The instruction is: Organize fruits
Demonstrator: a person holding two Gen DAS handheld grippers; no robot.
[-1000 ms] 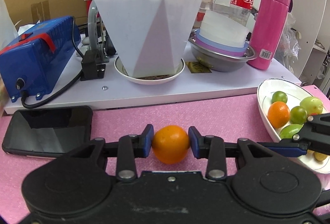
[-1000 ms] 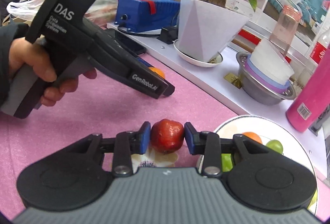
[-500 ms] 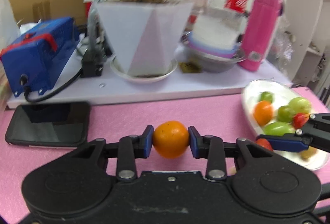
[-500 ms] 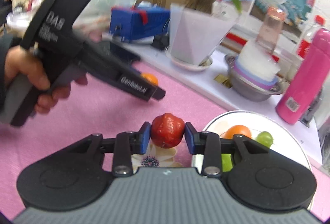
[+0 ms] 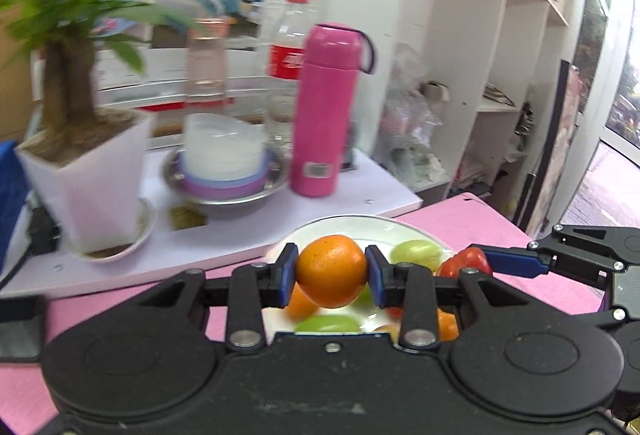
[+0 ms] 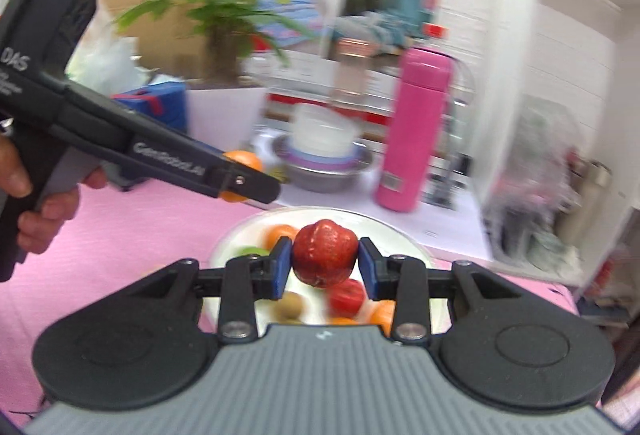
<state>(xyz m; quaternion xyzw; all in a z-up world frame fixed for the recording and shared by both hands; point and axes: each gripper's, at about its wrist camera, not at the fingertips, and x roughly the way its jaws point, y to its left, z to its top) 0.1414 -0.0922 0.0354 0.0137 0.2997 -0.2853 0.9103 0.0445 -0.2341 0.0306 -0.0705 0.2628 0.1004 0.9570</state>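
My left gripper (image 5: 331, 277) is shut on an orange (image 5: 330, 275) and holds it above the white plate (image 5: 348, 225) of fruit. My right gripper (image 6: 322, 262) is shut on a red fruit (image 6: 325, 258) above the same plate (image 6: 384, 227). The plate holds several orange, green and red fruits. The left gripper with its orange (image 6: 240, 161) shows at the left of the right wrist view. The right gripper's fingers (image 5: 516, 261) and red fruit (image 5: 466, 261) show at the right of the left wrist view.
A pink thermos (image 5: 326, 107) stands behind the plate on a white board, beside a steel bowl (image 5: 226, 191) with stacked plastic bowls, a cola bottle (image 5: 290, 51) and a white plant pot (image 5: 86, 179). White shelves (image 5: 500, 103) rise at the right. The mat is pink.
Both grippers have swung right and risen over the plate, each still holding its fruit. The phone and blue box have slid almost out of the left wrist view.
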